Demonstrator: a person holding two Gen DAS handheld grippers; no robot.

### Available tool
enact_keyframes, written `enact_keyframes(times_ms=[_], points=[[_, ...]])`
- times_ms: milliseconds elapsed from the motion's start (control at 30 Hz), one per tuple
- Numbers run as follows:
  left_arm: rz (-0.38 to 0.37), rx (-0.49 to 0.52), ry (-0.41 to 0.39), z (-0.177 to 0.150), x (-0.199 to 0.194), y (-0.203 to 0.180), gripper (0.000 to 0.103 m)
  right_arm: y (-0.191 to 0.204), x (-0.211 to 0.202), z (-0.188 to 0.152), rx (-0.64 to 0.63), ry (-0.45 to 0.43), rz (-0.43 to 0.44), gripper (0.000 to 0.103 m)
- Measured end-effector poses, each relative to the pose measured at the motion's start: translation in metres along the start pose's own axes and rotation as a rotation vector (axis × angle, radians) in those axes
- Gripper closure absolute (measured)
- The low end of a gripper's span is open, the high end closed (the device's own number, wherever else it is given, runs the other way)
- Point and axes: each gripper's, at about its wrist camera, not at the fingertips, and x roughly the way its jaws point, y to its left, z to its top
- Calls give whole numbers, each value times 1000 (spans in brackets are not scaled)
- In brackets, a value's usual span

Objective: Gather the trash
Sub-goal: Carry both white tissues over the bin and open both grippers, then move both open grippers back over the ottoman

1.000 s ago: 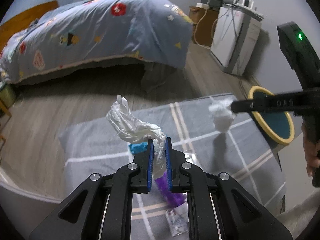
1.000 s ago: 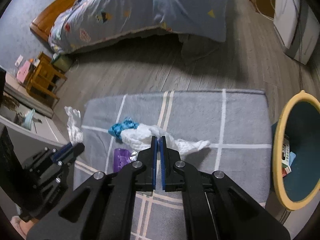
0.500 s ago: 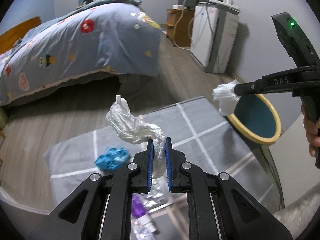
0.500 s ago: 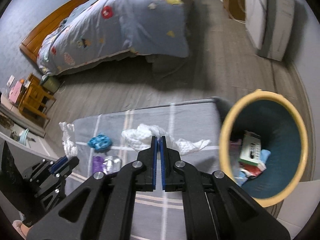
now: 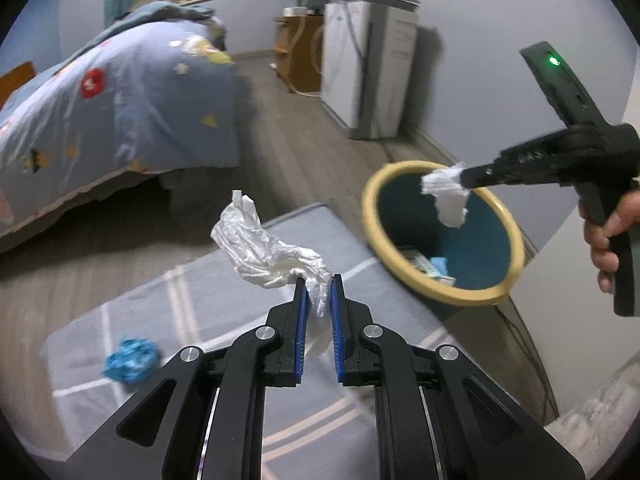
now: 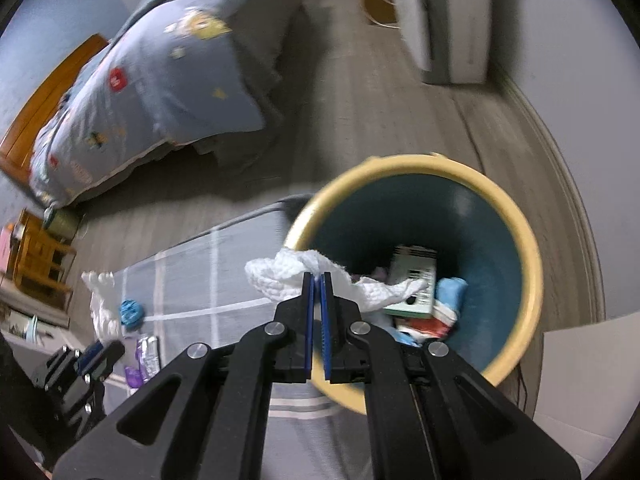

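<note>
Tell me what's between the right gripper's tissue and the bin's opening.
Nothing: in the right wrist view the white tissue in the right gripper hangs over the bin rim, open air below.

Left gripper (image 5: 318, 280): jaws clamped, angled downward.
Right gripper (image 6: 317, 278): jaws clamped, angled downward, hand (image 5: 610, 236) on grip.

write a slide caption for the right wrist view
Right gripper shut on a crumpled white tissue, held over the yellow-rimmed bin with trash already inside.
</note>
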Motion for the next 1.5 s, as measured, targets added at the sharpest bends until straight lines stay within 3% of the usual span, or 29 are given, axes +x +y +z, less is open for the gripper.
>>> enact_keyframes(times_ms=[333,500,567,700,800,933,1000,1067,1133,1267,1500], points=[[-126,98,35,9,43,-73,91,-55,6,4,150,-9,-14,100],[-140,158,37,24,68,-104,91,-72,5,4,211,-20,1,100],[-135,182,16,31,73,-113,86,-75,5,5,224,-24,8,100],[-115,201,-11,39,80,-119,48,-73,5,8,188,-20,-3,99],[-104,182,-16,38,78,-113,34,-71,6,9,161,-15,-21,96],[-69,109,-17,35,70,-90,14,-71,1,9,163,-32,-31,50],[-48,75,-17,31,60,-77,11,-69,-1,10,161,-36,-37,48],[-17,42,-21,26,46,-58,10,-65,-2,10,169,-37,-33,32],[17,16,-28,22,30,-41,9,-56,-4,10,162,-40,-19,23],[115,-19,-27,14,-6,-2,8,-22,-10,10,88,-56,-26,7],[282,-64,-11,-12,-71,64,7,52,-8,0,-83,-41,-30,6]])
